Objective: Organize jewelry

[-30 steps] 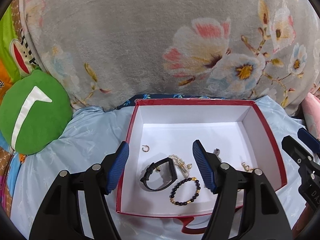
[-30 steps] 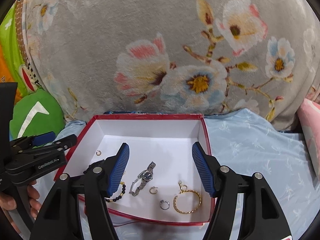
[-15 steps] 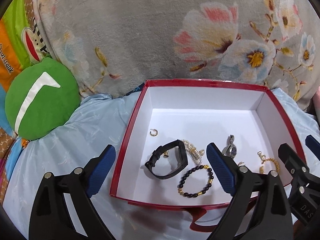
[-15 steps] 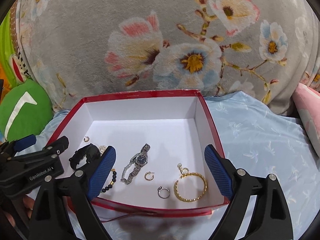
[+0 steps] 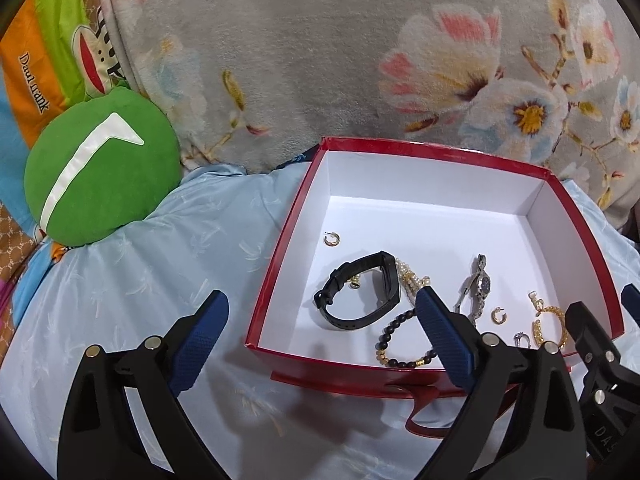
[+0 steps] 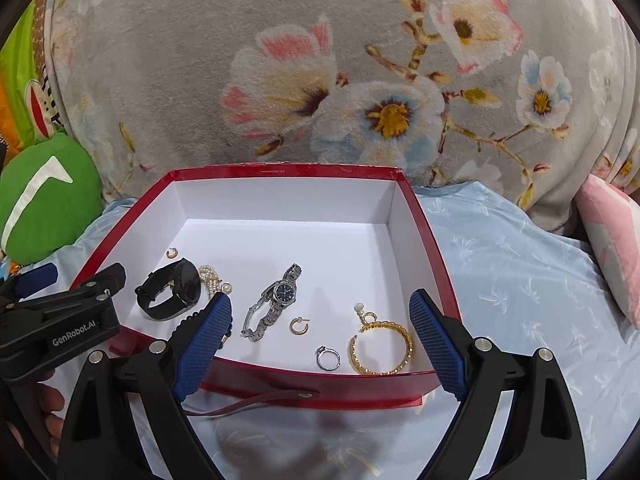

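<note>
Hovering at the near edge of the red box (image 6: 424,240), both grippers carry nothing. The left gripper (image 5: 322,340) has its jaws opening, one pad outside the box's left wall and the other above the beads, with nothing pressed between them. The right gripper (image 6: 322,344) stands spread wide and empty over the near wall.

Left to right in the right wrist view, the jewelry lies loose on the white floor. A small hoop (image 6: 172,253) sits alone at 10 o'clock. The black band (image 6: 170,290) is at 9, touching the pearls (image 6: 212,278), and the bead bracelet (image 5: 402,340) is below it at 7. The watch (image 6: 274,302) lies at the centre, with a gold hoop (image 6: 298,326) just beside it. A ring (image 6: 329,358) sits at 5, and the bangle (image 6: 382,346) is near the right wall.

Everything is crowded into the near half, and the far half is bare. The wide jaws suit a first pick, probably one piece per side. Band and pearls overlap, so one may drag the other.
</note>
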The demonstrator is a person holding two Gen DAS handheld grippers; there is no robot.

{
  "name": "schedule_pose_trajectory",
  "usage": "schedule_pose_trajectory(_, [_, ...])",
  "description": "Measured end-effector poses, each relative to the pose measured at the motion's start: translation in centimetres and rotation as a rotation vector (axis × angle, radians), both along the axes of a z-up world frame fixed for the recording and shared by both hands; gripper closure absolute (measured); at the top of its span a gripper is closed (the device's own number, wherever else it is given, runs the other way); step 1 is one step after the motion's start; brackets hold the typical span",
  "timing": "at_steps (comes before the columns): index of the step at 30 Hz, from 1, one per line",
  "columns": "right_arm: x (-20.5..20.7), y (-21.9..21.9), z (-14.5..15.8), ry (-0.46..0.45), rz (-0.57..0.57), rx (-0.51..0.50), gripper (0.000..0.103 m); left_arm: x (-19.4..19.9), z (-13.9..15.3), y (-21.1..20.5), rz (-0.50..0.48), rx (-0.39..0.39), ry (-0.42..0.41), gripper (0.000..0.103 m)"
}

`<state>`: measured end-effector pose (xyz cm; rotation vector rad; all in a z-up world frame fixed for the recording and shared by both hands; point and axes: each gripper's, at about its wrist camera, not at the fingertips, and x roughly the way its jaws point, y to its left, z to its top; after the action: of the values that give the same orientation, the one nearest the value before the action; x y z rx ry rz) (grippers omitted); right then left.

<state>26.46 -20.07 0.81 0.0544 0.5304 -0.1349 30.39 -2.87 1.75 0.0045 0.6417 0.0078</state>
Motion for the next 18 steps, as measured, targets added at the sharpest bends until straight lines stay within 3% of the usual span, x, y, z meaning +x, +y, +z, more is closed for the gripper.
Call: schedule_pose_trajectory(18, [-0.4, -0.3, -0.8, 0.034, 0.012, 0.014, 0.014, -1.0, -0.3, -1.9, -0.033, 0.053, 0.018, 0.007])
